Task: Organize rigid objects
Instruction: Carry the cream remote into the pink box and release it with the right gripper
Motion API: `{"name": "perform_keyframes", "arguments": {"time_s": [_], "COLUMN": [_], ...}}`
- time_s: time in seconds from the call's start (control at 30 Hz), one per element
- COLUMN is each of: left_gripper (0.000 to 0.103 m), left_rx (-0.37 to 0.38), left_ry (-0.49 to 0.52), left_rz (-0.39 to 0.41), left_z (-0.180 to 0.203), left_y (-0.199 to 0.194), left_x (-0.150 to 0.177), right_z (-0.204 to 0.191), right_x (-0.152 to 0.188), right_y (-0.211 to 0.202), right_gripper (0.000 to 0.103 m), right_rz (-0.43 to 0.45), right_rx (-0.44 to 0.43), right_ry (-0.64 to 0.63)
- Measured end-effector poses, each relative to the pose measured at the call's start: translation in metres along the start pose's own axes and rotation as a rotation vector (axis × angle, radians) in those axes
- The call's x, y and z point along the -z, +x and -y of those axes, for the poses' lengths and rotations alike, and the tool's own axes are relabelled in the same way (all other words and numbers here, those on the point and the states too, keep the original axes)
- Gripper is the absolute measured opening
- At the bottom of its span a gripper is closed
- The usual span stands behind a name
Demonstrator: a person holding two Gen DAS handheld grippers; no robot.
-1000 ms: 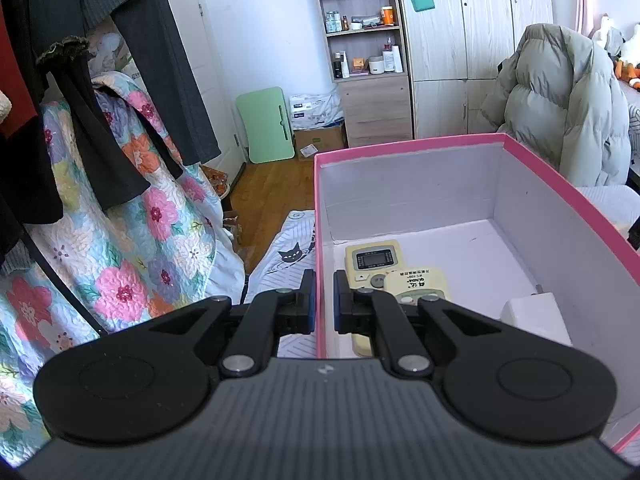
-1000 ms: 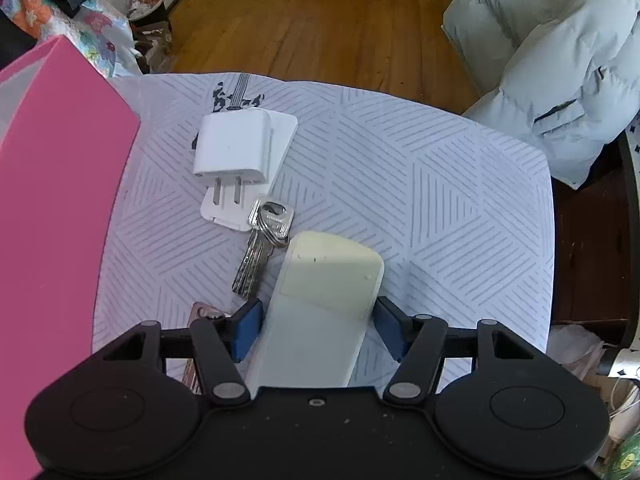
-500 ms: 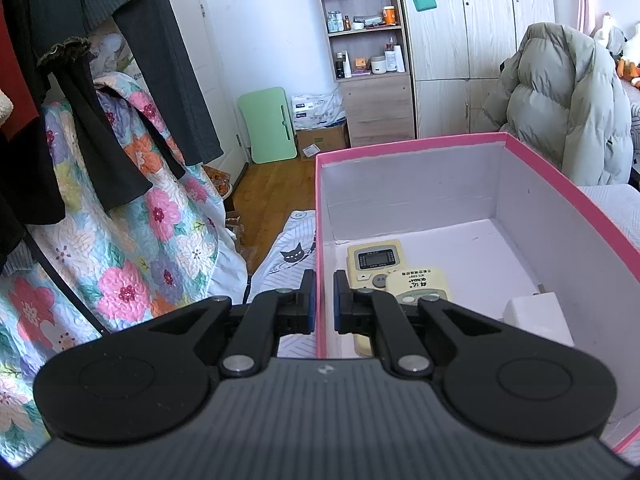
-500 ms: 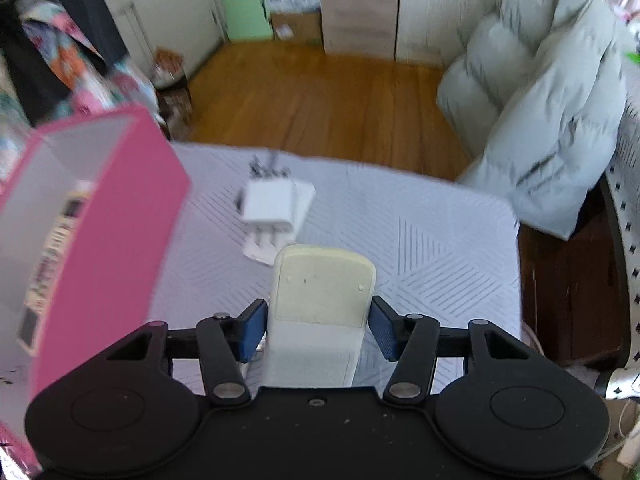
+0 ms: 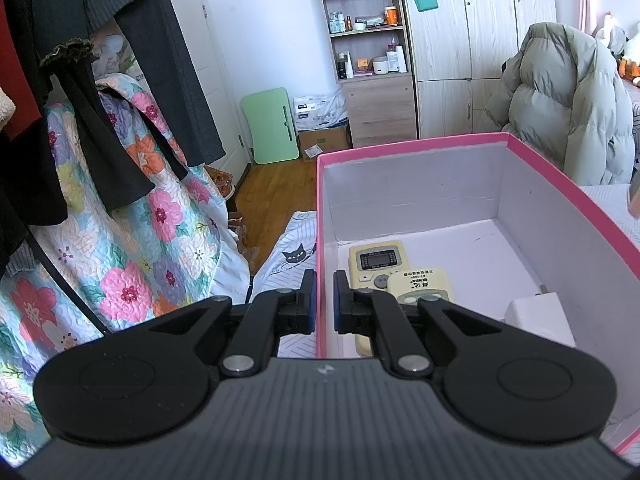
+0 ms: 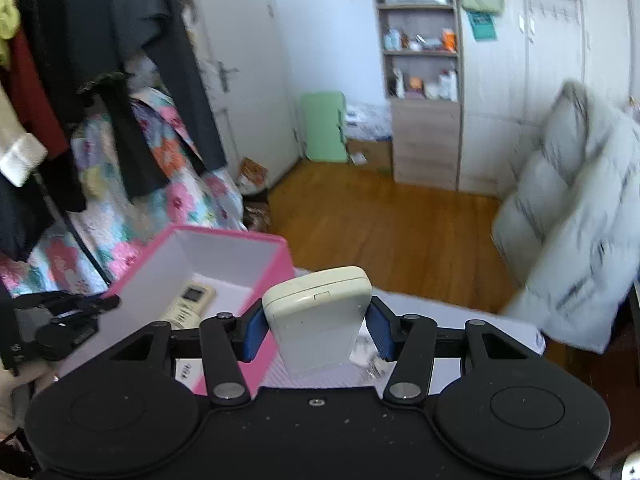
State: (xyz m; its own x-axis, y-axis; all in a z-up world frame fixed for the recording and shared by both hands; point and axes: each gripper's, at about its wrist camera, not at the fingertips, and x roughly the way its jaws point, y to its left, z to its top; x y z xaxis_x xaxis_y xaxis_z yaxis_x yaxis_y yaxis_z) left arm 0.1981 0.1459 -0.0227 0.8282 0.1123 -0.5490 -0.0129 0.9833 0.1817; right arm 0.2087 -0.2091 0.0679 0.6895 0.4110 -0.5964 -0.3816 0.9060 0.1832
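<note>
Bedroom with a patterned bedspread (image 6: 460, 320) and a pink box (image 5: 560, 184) holding 2 remotes (image 5: 378, 260). The left gripper (image 5: 324, 300) pinches the box's wall, while the right gripper (image 6: 318, 322) clamps a cream remote (image 6: 318, 312) beside the box. Next, likely carry it over the box and release.

Beyond the jaws, dark coats (image 5: 132, 60) hang left over a floral quilt (image 5: 132, 248) — a green folded table (image 5: 272, 128) leans against the wall, a shelf unit (image 5: 366, 32) behind, a puffy grey jacket (image 5: 568, 108) right.

The striped bedsheet (image 5: 289, 276) carries the pink box (image 5: 420, 148), open-topped
</note>
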Motion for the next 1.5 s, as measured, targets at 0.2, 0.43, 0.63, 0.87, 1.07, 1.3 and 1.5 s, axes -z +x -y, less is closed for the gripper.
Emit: {"name": "perform_keyframes", "arguments": {"time_s": [0.2,0.43,0.63,0.87,1.07,1.3,1.5], "left_gripper": [0.005,0.005,0.005,0.005,0.005,0.005,0.005], "left_rx": [0.002,-0.003,-0.003,-0.006,0.008,0.012,0.009], "left_ry": [-0.003,0.007,0.007,0.013,-0.007,-0.017,-0.014], "left_rz": [0.001,-0.001,-0.003,-0.019,-0.01,-0.005,-0.006], "left_z": [0.0,0.002,0.002,0.004,0.0,-0.002,-0.002], "left_y": [0.001,0.002,0.002,0.003,0.001,0.001,0.001], "left_x": [0.001,0.002,0.002,0.001,0.001,0.002,0.002], "right_z": [-0.03,-0.074,-0.101,-0.109,-0.105,-0.118,-0.128], "right_x": [-0.015,-0.029,-0.017,-0.005,0.014,0.038,0.044], "right_y": [-0.01,0.013,0.068,0.118,0.094,0.08,0.07], "right_gripper": [0.058,0.058,0.058,0.058,0.057,0.047,0.047], "right_rz": [0.058,0.064,-0.017,-0.019,-0.083,-0.284,-0.333], "right_rx": [-0.077,-0.22,-0.26,-0.204,-0.202,-0.129,-0.127], "right_ry": [-0.069,-0.132,-0.139,-0.115,-0.131,-0.246,-0.291]}}
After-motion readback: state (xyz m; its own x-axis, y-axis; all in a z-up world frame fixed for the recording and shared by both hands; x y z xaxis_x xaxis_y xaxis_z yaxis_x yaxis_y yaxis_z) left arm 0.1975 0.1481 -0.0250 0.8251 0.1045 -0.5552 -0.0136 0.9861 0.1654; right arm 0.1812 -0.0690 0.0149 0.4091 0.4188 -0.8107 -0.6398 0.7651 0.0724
